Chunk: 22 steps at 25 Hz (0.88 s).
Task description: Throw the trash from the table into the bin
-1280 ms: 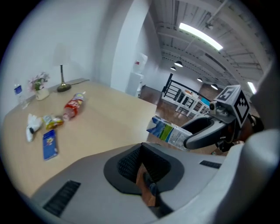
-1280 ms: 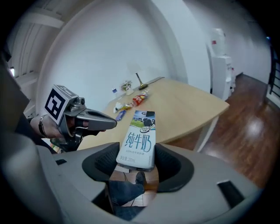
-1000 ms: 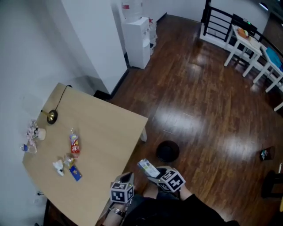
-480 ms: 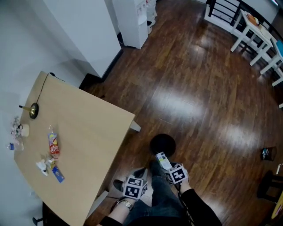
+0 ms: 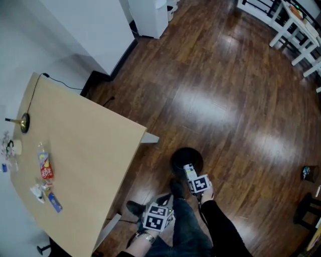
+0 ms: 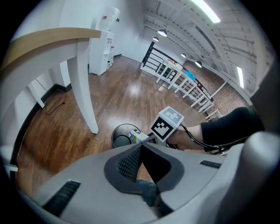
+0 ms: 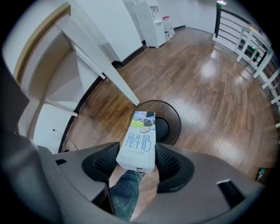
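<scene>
A blue-and-white milk carton is clamped between the pads of my right gripper, which points steeply down. Directly below it stands the round black bin on the wooden floor. In the head view the right gripper and carton hang at the bin's near rim. My left gripper is lower left of it, its jaws shut with nothing between them. On the table's far left edge lie a red snack packet, crumpled wrappers and a blue wrapper.
The white table leg stands just left of the bin. The person's jeans and dark shoe are between the grippers. A white cabinet stands by the far wall, white chairs at top right, a cabled brass item on the table.
Both grippers have sunk from the table's edge towards the floor. The right one has carried the carton over to the bin's rim. The head view has shifted right, away from the table.
</scene>
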Available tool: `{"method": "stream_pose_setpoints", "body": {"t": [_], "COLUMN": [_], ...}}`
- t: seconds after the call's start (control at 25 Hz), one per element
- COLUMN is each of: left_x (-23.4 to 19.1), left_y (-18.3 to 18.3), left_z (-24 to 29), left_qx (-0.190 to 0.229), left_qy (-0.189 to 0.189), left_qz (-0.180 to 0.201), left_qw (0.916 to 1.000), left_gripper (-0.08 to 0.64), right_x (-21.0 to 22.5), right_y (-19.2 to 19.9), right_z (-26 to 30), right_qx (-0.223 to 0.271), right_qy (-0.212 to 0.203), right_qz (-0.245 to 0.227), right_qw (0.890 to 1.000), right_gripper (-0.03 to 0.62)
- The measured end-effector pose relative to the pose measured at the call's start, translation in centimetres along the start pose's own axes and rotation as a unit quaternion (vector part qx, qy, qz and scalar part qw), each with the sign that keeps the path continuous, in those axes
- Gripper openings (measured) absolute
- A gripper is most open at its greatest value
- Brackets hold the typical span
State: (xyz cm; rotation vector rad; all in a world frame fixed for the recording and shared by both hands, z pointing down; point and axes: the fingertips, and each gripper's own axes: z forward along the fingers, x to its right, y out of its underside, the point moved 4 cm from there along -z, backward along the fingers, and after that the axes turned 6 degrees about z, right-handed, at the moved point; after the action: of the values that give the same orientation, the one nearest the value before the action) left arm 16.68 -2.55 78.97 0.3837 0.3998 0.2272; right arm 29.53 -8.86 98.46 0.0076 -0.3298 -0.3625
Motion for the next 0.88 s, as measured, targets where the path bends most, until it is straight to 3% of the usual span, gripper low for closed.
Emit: {"method": "stream_pose_setpoints", "body": {"t": [0.2, 0.28, 0.48, 0.64, 0.88], "left_x": [0.6, 0.6, 1.1, 1.2, 1.7], "left_y": [0.4, 0.5, 0.3, 0.1, -0.9], "left_z": [1.2, 1.4, 1.4, 0.8, -1.8], "left_qx": [-0.006, -0.012, -0.015, -0.022, -0.020], "left_qy": [0.010, 0.011, 0.021, 0.020, 0.029], "left_qz": [-0.002, -0.003, 0.002, 0.009, 0.015], "left_qw": [0.9999, 0.9999, 0.9997, 0.9995, 0.9993], "left_gripper": [0.003, 0.003, 0.003, 0.003, 0.003], "right_x": [0.7, 0.9, 1.2, 0.3, -2.5], "right_y": [-1.4, -1.8, -1.0, -0.4, 0.1], "right_z": [1.6, 2.0, 1.6, -0.5, -8.0], "right_qx": [0.018, 0.024, 0.015, 0.023, 0.053], "right_qy": [-0.011, -0.015, -0.006, -0.012, -0.035], "right_qz": [0.023, 0.031, 0.029, 0.021, 0.019], "right_qw": [1.000, 0.999, 0.999, 0.999, 0.998], "right_gripper": [0.270, 0.338, 0.341, 0.341, 0.341]}}
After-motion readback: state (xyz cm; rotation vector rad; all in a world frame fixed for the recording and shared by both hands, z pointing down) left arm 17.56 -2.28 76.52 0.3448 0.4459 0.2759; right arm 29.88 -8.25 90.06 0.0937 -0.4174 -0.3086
